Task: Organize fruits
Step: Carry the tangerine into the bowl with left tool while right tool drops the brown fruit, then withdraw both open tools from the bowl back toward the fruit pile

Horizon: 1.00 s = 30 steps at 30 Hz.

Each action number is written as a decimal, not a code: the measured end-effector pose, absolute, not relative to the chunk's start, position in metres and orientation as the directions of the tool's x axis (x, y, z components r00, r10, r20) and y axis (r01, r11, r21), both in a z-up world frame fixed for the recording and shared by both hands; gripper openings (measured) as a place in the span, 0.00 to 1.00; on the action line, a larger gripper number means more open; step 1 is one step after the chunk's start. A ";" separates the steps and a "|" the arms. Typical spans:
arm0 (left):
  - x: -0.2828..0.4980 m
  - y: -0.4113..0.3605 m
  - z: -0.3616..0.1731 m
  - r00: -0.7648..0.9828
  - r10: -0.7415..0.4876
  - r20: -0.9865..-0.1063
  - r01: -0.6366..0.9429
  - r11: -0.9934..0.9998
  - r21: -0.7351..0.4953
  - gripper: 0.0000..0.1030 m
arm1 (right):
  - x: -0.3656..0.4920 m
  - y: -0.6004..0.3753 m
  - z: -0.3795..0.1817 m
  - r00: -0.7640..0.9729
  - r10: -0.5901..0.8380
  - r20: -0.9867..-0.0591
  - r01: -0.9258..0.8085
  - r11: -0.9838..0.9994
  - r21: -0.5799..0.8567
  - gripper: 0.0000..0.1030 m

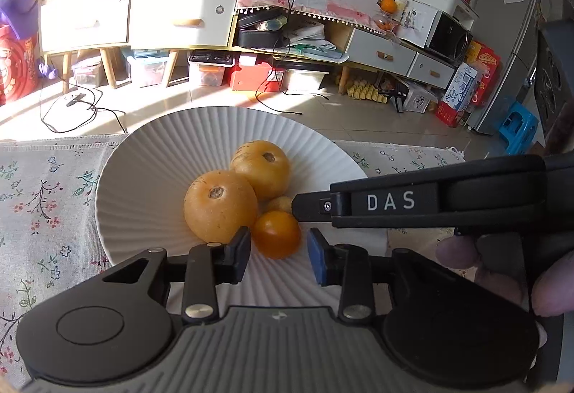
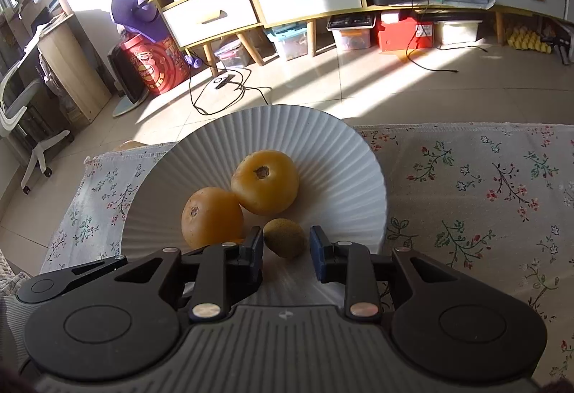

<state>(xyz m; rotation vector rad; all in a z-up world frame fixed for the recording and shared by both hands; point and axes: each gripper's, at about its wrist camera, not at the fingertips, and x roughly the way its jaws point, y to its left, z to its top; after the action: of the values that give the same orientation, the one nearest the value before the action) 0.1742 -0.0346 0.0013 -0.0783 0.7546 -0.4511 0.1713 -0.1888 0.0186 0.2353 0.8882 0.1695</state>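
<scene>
A white plate point(image 2: 323, 142) with ridges sits on a cloth with flowers point(image 2: 484, 185). Two big orange fruits point(image 2: 265, 186) lie on the plate, touching each other. One is farther away and one is nearer on the left point(image 2: 211, 217). A small brownish-green fruit point(image 2: 284, 237) lies near the right gripper point(image 2: 286, 255). It sits between the two fingers, and there is a gap on each side.
</scene>
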 end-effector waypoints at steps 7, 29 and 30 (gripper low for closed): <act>0.167 -0.033 0.006 0.638 -0.426 -0.642 0.371 0.900 -0.229 0.42 | 0.165 -0.190 0.026 0.639 0.247 -0.729 -0.059 0.960 0.273 0.34; 0.123 -0.021 0.030 0.648 -0.417 -0.637 0.396 0.899 -0.187 0.85 | 0.120 -0.189 0.055 0.681 0.247 -0.690 -0.090 0.962 0.257 0.71; 0.120 -0.019 0.030 0.650 -0.416 -0.636 0.396 0.900 -0.183 0.87 | 0.119 -0.189 0.056 0.681 0.247 -0.690 -0.089 0.962 0.257 0.72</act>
<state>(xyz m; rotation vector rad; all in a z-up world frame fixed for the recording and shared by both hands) 0.1201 -0.0191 0.0303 -0.0286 0.7296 -0.4611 0.1187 -0.1891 0.0558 0.2092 0.8012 0.1899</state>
